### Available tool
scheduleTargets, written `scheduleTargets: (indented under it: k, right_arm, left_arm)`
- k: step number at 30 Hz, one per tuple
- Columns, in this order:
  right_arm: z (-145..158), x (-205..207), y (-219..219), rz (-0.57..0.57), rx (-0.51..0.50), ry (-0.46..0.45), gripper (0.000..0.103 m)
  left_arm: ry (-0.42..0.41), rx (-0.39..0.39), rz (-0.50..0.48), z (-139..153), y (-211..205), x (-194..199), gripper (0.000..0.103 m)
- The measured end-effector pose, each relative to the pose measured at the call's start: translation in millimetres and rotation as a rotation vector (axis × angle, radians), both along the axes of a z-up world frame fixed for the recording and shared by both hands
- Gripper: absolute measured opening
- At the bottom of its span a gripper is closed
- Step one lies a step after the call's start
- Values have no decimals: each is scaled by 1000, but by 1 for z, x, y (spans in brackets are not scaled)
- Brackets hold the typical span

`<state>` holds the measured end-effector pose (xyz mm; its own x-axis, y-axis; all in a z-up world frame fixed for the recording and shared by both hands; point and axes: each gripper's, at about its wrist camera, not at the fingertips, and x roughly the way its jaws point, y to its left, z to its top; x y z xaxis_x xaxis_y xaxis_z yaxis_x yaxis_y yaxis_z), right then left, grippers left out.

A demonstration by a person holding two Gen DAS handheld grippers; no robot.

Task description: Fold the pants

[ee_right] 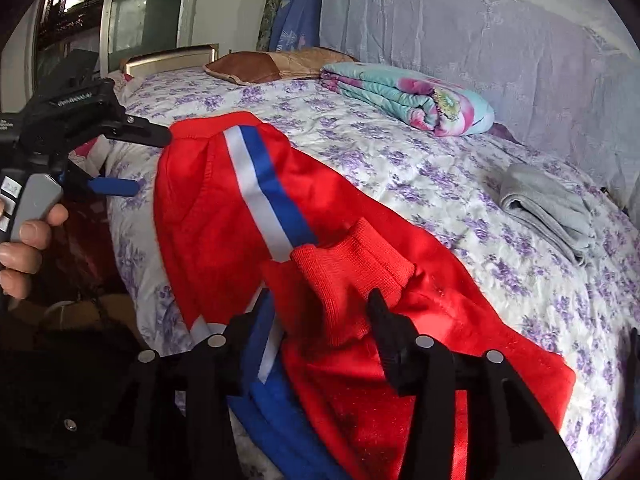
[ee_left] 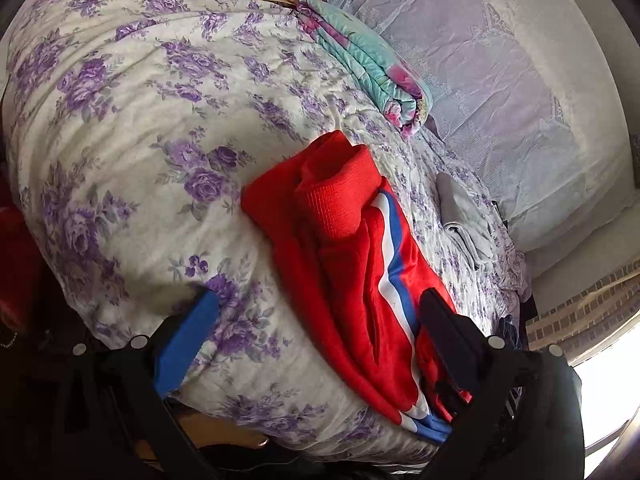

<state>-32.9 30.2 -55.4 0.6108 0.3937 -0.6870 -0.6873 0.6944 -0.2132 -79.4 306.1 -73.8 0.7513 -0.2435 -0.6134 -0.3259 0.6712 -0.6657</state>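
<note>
I see my left gripper (ee_right: 136, 162) at the pants' (ee_right: 224, 216) waist edge, its fingers (ee_right: 114, 187) spread wide, one blue-padded, gripping nothing; a hand (ee_right: 24, 240) curls round its grey handle. The red fleecy pants, striped white and blue, lie folded on the bed's purple-flowered quilt (ee_right: 400, 168). A ribbed cuff (ee_right: 352, 276) sits just ahead of my right gripper (ee_right: 320, 312), whose black fingers stand apart over the cloth.
</note>
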Motion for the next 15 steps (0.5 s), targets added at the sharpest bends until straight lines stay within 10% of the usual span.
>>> scheduleTargets:
  k: [10, 15]
  right_arm:
    - [-13, -4, 8, 14, -61, -5, 54]
    - [-6, 8, -7, -9, 36, 56, 22]
  left_arm:
    - [-5, -6, 1, 0, -1, -3, 98]
    - [-5, 1, -1, 0, -1, -4, 98]
